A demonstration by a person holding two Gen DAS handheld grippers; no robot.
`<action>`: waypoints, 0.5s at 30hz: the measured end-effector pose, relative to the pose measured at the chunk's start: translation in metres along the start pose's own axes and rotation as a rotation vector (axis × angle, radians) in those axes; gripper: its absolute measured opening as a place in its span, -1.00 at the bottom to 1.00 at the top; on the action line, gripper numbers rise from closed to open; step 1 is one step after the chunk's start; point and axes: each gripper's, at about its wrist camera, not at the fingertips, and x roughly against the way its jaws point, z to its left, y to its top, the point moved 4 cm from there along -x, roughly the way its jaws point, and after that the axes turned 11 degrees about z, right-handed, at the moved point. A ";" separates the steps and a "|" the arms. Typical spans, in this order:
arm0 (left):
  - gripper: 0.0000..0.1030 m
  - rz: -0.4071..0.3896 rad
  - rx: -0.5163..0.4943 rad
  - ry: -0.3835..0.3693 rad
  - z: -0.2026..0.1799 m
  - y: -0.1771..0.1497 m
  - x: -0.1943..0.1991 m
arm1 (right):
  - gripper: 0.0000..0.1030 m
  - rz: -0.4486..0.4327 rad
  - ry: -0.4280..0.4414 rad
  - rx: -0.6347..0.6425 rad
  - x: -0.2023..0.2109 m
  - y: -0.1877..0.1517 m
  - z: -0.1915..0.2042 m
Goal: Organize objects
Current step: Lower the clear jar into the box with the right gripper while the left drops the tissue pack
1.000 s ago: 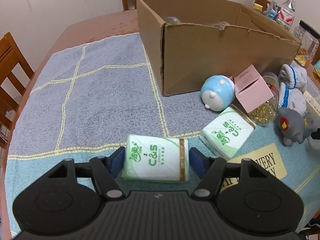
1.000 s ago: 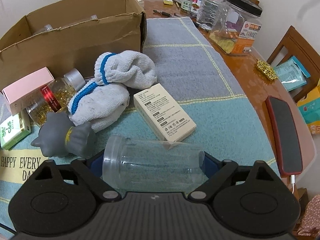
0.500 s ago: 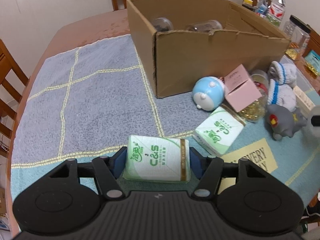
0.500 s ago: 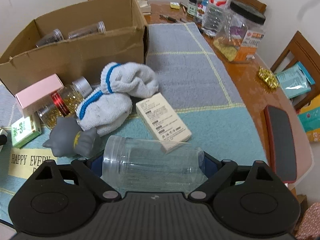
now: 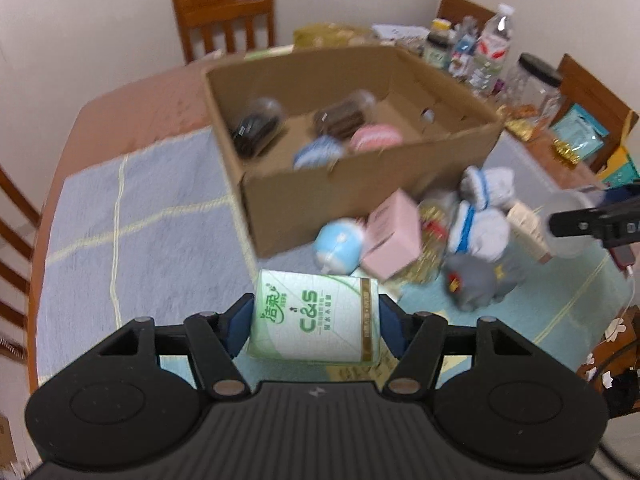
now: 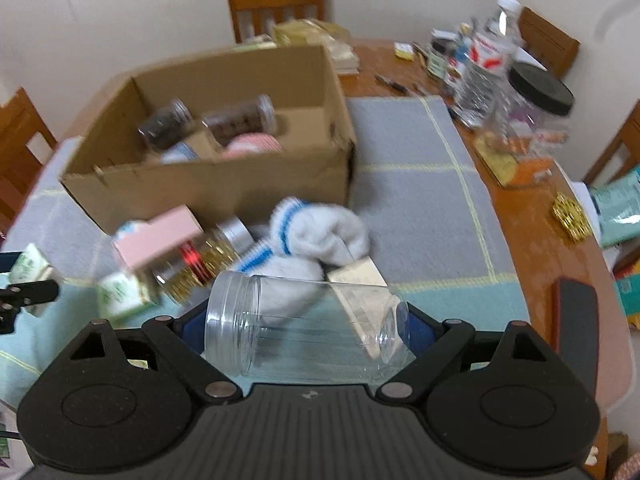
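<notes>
Cardboard brown open box (image 5: 360, 184) sits at twelve o'clock; our left gripper (image 5: 316, 320) clamps the green-printed tissue pack (image 5: 314, 322), our right gripper (image 6: 304, 332) the clear plastic jar (image 6: 304, 332). We should clear its near wall before releasing.

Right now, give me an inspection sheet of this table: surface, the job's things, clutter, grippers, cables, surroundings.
Surface: wooden table under a grey-blue cloth.
Job's things: open cardboard box holding jars and round things; pink box, socks, blue toy, grey toy loose beside it.
Clutter: bottles, black-lidded jar and packets at the table's edge.
Grippers: left gripper clamps a tissue pack; right gripper clamps a clear jar.
Cables: white cable at the edge.
Surroundings: wooden chairs, plain wall.
</notes>
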 end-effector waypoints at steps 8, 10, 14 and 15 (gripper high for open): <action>0.24 -0.086 -0.020 0.014 -0.002 0.057 0.021 | 0.84 -0.081 0.020 0.109 0.019 0.039 0.019; 0.24 -0.111 -0.034 0.032 -0.001 0.073 0.024 | 0.84 -0.105 0.023 0.140 0.024 0.049 0.024; 0.25 -0.140 -0.038 0.068 0.004 0.102 0.023 | 0.84 -0.133 0.029 0.174 0.028 0.069 0.031; 0.25 -0.140 -0.032 0.080 0.006 0.108 0.021 | 0.84 -0.137 0.030 0.179 0.028 0.073 0.032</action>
